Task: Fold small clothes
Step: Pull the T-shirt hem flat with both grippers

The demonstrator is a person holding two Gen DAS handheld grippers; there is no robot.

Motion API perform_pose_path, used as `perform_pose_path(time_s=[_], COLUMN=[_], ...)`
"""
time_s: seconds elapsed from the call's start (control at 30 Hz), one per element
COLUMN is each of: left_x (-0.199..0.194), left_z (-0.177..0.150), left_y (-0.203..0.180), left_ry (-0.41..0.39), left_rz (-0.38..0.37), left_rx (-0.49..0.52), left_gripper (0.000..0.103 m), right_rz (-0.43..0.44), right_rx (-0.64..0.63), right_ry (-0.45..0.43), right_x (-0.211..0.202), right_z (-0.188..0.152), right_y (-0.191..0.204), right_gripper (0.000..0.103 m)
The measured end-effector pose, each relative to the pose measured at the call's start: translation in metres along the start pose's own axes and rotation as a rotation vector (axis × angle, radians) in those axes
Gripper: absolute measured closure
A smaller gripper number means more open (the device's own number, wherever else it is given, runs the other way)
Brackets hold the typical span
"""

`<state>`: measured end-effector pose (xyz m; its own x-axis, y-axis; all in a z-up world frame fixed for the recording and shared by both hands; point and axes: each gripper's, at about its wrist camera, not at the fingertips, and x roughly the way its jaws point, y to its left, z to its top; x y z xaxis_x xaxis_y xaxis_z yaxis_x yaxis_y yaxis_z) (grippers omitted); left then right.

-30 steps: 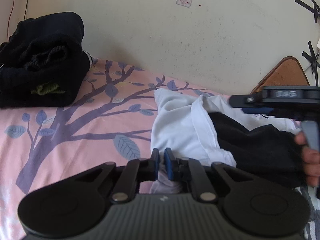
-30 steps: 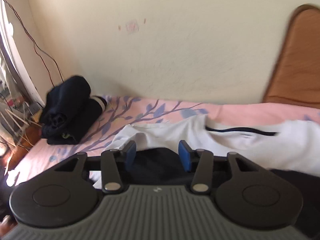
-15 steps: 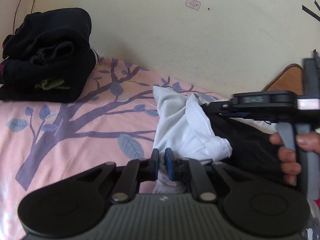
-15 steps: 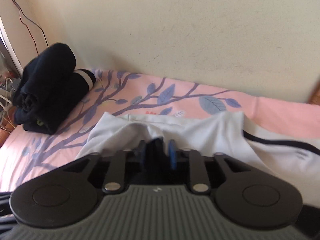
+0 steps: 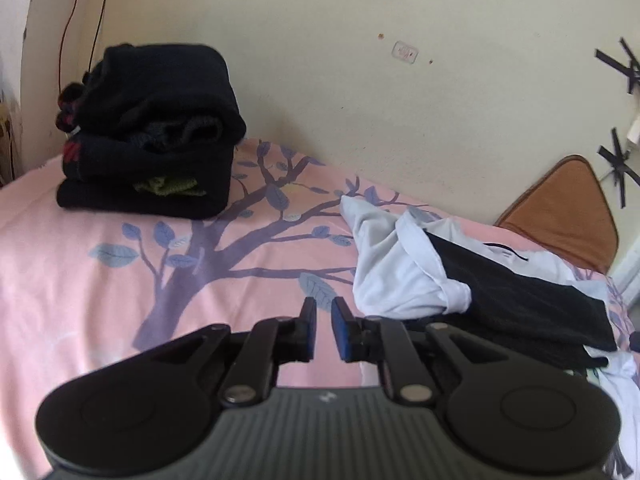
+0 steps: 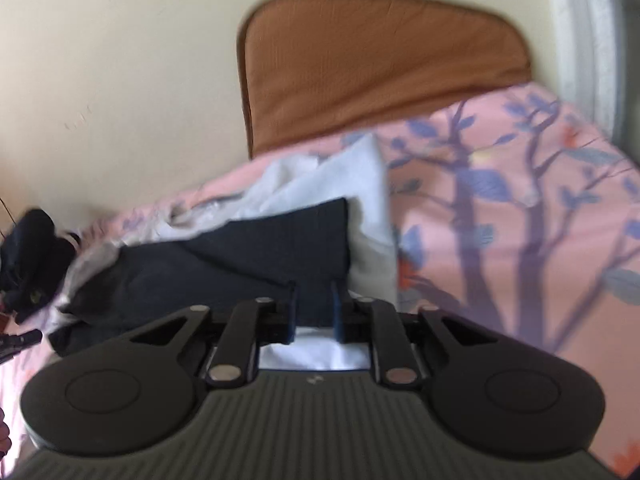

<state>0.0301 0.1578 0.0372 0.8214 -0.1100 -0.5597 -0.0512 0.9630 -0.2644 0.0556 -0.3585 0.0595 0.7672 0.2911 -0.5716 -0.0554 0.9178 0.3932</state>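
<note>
Garment (image 5: 408, 276): right view alone shows tongs (image 6: 313, 312) straddling.

Your left wrist picture is sharp and softly lit by daylight, with no glare. The tall stack of folded black clothes (image 5: 148, 132) looks very dark, with few details. Your right wrist picture is smeared all over. Both pictures bend round at the edges, with dark corners.

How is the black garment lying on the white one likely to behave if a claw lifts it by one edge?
The black garment would probably drape limply, since it already follows the folds beneath. It looks light and thin. Resting on the crumpled white garment, it may drag that along.
</note>
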Motion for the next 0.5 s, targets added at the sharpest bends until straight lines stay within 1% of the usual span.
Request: perform_pose_path(time_s=[0.03,0.1,0.13,0.17,0.2,0.23,0.27,0.37,0.43,0.5], left_x=[-0.018,-0.049,-0.063,-0.078,-0.089,-0.099,-0.109,-0.132,-0.146,-0.153], left_z=[-0.003,-0.012,-0.018,-0.026,-0.033,-0.043,-0.052,-0.079,-0.099,-0.113], left_y=[0.004,0.018,0.025,0.032,0.036,0.038,0.039,0.037,0.034,0.031], left_ry=[-0.005,0.004,0.018,0.039,0.063,0.091,0.109,0.145,0.164,0.17], left_rz=[-0.018,-0.054,-0.08,-0.113,-0.135,-0.15,-0.158,-0.206,-0.249,-0.265], left_rx=[0.019,0.038,0.044,0.046,0.048,0.057,0.069,0.094,0.094,0.102], left_gripper=[0.092,0.09,0.085,0.076,0.07,0.059,0.057,0.057,0.056,0.054], right_rz=[0.035,0.08,0.09,0.097,0.093,0.083,0.071,0.03,0.02,0.024], right_rx=[-0.014,-0.053,-0.069,-0.085,-0.097,-0.109,-0.123,-0.157,-0.127,-0.094], right_ry=[-0.022,-0.048,-0.054,-0.062,-0.071,-0.08,-0.089,-0.105,-0.1,-0.097], right_x=[-0.017,-0.044,-0.055,-0.064,-0.075,-0.085,-0.093,-0.12,-0.136,-0.15], right_z=[-0.006,-0.022,-0.031,-0.041,-0.053,-0.064,-0.074,-0.105,-0.122,-0.136], right_y=[0.003,0.014,0.018,0.024,0.027,0.028,0.03,0.028,0.019,0.01], right_gripper=[0.061,0.06,0.06,0.06,0.06,0.06,0.06,0.06,0.06,0.06])
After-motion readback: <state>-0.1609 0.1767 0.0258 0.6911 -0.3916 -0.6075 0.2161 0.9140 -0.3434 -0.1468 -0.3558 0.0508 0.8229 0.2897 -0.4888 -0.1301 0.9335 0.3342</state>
